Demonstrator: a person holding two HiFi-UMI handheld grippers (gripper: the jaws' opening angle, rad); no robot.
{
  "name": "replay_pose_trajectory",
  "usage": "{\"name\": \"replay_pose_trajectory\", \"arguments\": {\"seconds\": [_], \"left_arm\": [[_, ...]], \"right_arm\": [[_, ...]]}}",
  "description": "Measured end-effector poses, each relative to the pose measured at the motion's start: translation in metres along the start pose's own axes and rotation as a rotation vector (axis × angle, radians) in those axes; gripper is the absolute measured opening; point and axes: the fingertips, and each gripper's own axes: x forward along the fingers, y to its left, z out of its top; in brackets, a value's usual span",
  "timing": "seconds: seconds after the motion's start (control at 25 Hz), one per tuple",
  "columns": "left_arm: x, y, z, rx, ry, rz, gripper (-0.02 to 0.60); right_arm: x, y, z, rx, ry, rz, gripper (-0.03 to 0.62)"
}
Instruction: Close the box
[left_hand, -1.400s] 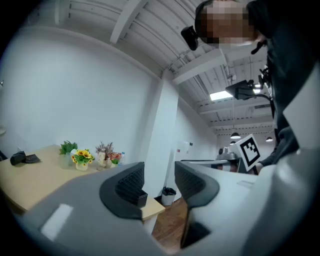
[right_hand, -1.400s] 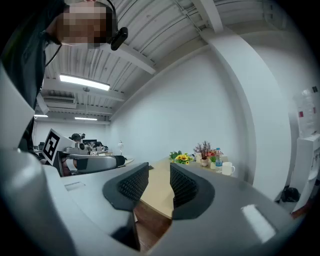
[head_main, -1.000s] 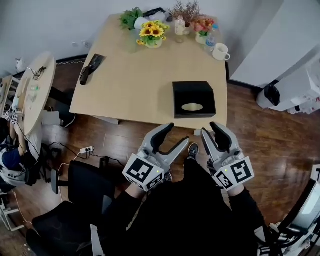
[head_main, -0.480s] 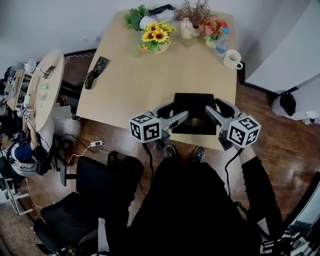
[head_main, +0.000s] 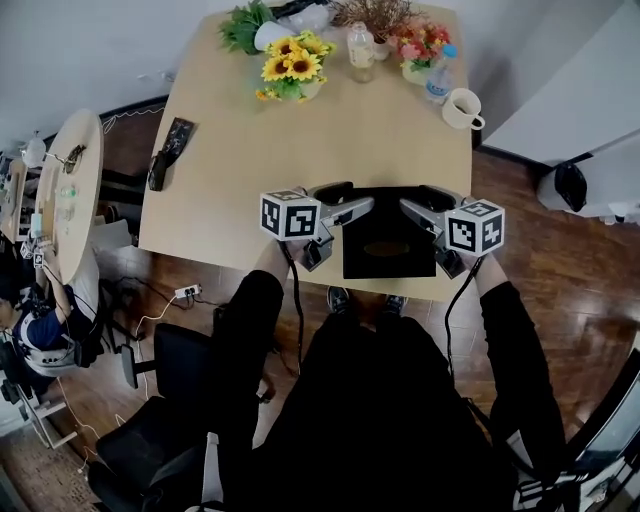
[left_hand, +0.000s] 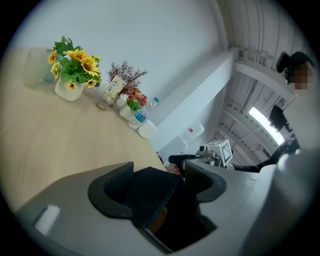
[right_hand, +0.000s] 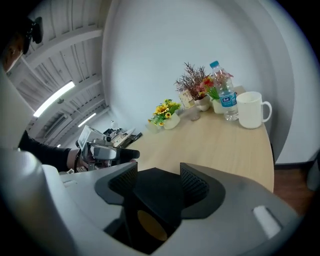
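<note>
Approach is what changed. A second ago both grippers hung low over the person's lap, short of the desk (head_main: 250, 150). Now the left gripper (head_main: 345, 198) and right gripper (head_main: 424, 203) flank the black box (head_main: 388, 240), which sits at the desk's near edge, straight ahead of the person. The left fingers (left_hand: 116, 184) have spread wide, with a corner of the box between them and no pad pressing on it. The right fingers (right_hand: 197, 186) are opening, also around a corner of the box and apparently not touching it. Nothing is gripped. I judge that closing has not yet begun and both tools are only placed to take hold. Whether the lid stands open, I cannot tell.
</note>
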Motion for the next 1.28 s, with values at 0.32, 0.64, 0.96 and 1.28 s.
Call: {"name": "replay_pose_trajectory", "arguments": {"seconds": [0.32, 0.64, 0.96, 1.28], "left_arm": [[-0.038, 0.038, -0.044, -0.374, 0.016, -0.061, 0.296], [-0.009, 0.077, -0.055, -0.413, 0.16, 0.011, 0.111], [-0.026, 0.047, -0.016, -0.187, -0.002, 0.075, 0.055], [-0.056, -0.014, -0.01, 0.067, -0.087, 0.112, 0.055]], "right_arm": [[-0.037, -0.049, -0.029, 0.285, 0.1, 0.045, 0.201], [-0.01, -0.053, -0.054, 0.49, 0.275, 0.134, 0.133], [-0.025, -0.047, -0.027, 0.127, 0.173, 0.008, 0.072], [-0.062, -0.007, -0.016, -0.178, 0.079, -0.065, 0.066]]}}
